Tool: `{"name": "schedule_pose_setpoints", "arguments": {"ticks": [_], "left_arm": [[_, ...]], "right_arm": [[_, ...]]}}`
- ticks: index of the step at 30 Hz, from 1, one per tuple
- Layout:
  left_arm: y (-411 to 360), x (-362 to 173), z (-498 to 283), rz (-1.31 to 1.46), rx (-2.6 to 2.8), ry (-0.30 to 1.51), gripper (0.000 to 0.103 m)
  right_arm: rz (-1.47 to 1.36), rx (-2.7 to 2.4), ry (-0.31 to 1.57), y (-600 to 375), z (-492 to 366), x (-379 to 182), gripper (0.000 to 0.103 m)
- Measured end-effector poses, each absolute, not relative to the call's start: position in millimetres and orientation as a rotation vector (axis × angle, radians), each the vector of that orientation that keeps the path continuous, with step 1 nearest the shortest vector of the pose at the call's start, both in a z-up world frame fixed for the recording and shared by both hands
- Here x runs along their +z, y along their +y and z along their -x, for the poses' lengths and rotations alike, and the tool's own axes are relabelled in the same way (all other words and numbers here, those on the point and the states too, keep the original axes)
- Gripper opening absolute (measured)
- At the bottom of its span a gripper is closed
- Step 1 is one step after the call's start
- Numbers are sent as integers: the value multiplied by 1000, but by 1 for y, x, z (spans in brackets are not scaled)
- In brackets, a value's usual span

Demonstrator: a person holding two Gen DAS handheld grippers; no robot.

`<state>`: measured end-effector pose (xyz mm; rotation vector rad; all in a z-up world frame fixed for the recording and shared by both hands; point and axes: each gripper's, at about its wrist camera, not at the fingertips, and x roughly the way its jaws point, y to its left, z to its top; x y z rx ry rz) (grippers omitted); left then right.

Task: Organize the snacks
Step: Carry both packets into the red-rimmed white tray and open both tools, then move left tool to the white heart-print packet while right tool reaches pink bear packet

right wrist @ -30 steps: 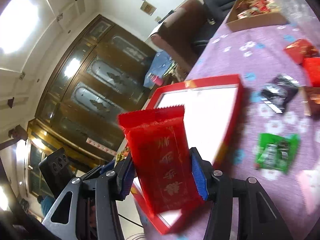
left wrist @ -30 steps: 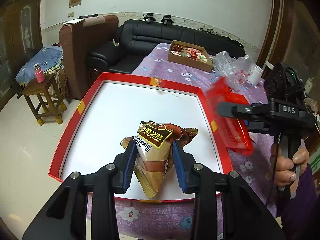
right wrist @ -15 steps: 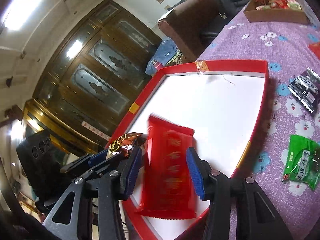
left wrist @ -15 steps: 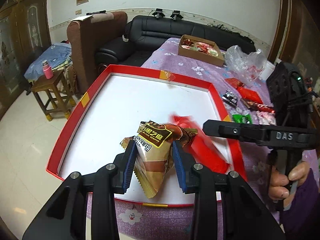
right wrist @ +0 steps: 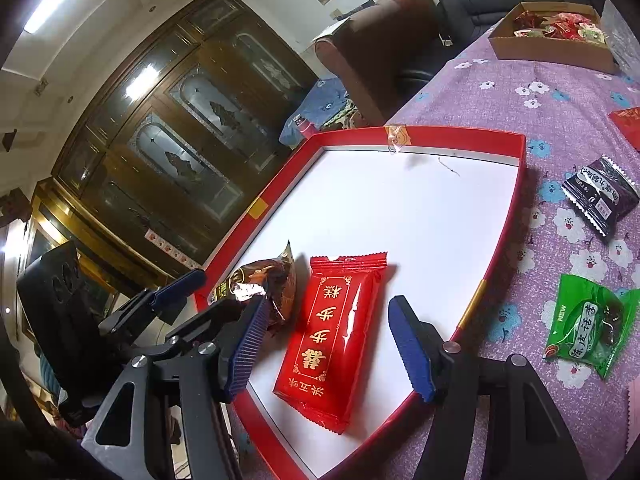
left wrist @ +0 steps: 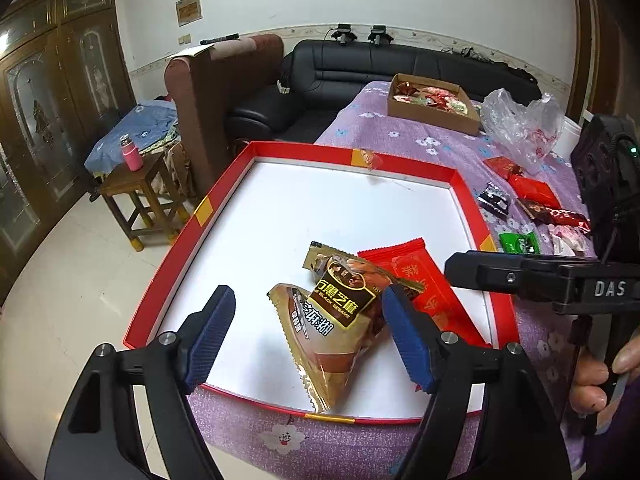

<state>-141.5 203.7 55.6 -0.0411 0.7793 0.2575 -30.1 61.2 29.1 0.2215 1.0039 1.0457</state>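
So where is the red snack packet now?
The red packet lies flat inside the red-rimmed tray, near its front edge, right beside the brown packet.

Two packets (left wrist: pixel 340 312) flat in tray (left wrist: pixel 168 256)

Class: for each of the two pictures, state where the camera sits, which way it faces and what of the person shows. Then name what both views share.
Left wrist: on the left gripper, looking down over the brown sesame packet towards the sofa; a hand holding the right gripper shows.
Right wrist: on the right gripper, looking down over the red packet towards the cabinet; only the left gripper shows, no hand.
Shared: red tray, both packets, cardboard box.
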Motion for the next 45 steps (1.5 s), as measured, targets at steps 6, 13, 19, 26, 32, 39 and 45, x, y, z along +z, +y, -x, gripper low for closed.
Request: {"name": "schedule_pose_setpoints", "arguments": {"ticks": [6,13,19,26,32,39,45], "left_arm": [[197,68,148,-23,353,688,79],[176,71,144,-97,346,662,84],[156,69,139,-132,299,684,84],[128,67,130,-164,222,729,84],[100,78,118,-151,92,761,84],[69,74,94,-122,-30,847,84],[44,66,79,-205,-70,868,84]], "right_arm": [[-203,1023,999,58,30,32,64],[-282,975,1024,33,12,38,67],[-434,815,1063,-24,-21,38,73],[-678,553,1073,-112,-53,27,78],[-746,506,1049,-165,-57,32,81],[-778,453,1061,-218,-63,31,82],[-702,533,1133,-212,-62,31,82]]}}
